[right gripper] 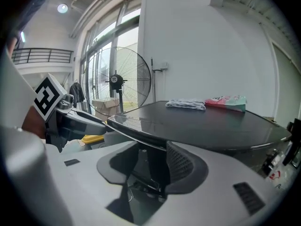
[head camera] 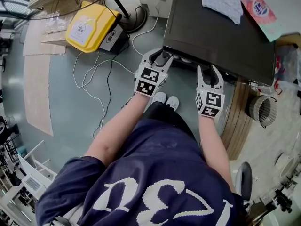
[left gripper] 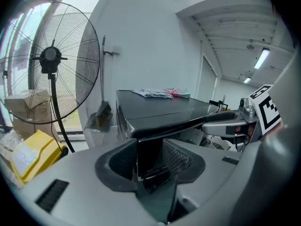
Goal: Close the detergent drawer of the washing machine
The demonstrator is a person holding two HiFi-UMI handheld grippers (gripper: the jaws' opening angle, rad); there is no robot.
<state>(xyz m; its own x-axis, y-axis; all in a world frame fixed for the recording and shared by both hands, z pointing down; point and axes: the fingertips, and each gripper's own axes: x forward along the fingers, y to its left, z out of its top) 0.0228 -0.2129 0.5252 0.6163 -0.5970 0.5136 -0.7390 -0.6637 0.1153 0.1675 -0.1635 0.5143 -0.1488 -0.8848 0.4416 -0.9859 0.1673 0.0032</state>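
The washing machine (head camera: 211, 27) has a dark flat top. At its front left corner a dark drawer front (head camera: 163, 59) sticks out a little. My left gripper (head camera: 162, 55) has a jaw on each side of it. In the left gripper view the dark block (left gripper: 149, 147) fills the gap between the pads (left gripper: 175, 157). My right gripper (head camera: 209, 70) is at the machine's front edge further right. Its jaws stand apart there, and the dark rim (right gripper: 155, 159) lies between them with a gap on the left side.
A cloth (head camera: 223, 1) and a pink packet (head camera: 258, 8) lie on the machine's top. On the floor to the left are a yellow case (head camera: 89, 26), a fan's base (head camera: 134, 20) and loose white cable (head camera: 94, 79). A ribbed hose (head camera: 261, 109) lies on the right.
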